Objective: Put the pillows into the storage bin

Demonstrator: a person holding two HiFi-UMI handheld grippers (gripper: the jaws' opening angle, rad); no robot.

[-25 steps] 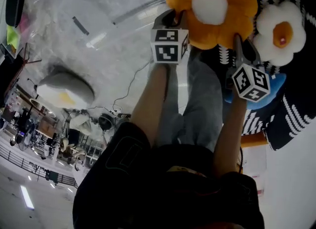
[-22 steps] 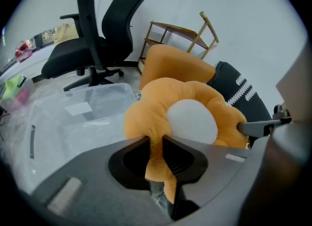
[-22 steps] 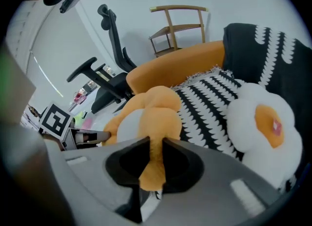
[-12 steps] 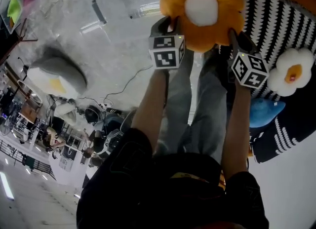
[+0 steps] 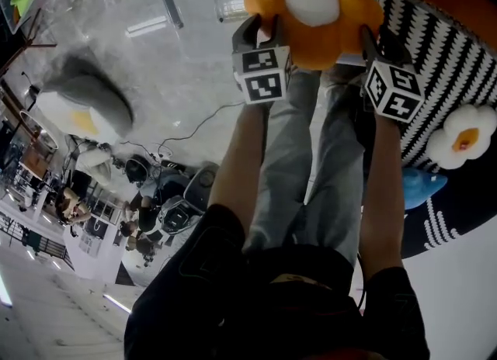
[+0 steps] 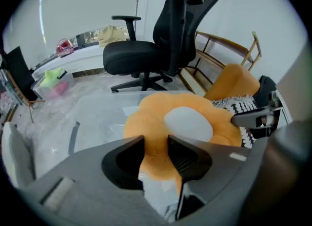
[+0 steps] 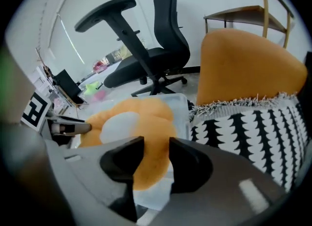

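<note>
The orange flower pillow hangs between the two tongs, one on each side. The left tongs have one orange petal between their jaws and the right tongs have the petal on the other side. Both are opening right now, about half way, and the soft petals fill the gaps and touch both jaws. The pillow lies flat and wide, stretched from left to right, with its white middle facing up. It is just ahead of both tongs, and neither hand is nearer than the other. The clear storage bin is right under it and a bit past it, so I think the pillow only needs to drop down. One thing is close on the right side - the black and white cover touches or nearly touches the bin there, and the petal could land on it instead. A white flower pillow lies on that cover, well off to the right, with something blue near it. A grey and white pillow sits far on the left. A black office chair stands behind the bin - not in the way.
</note>
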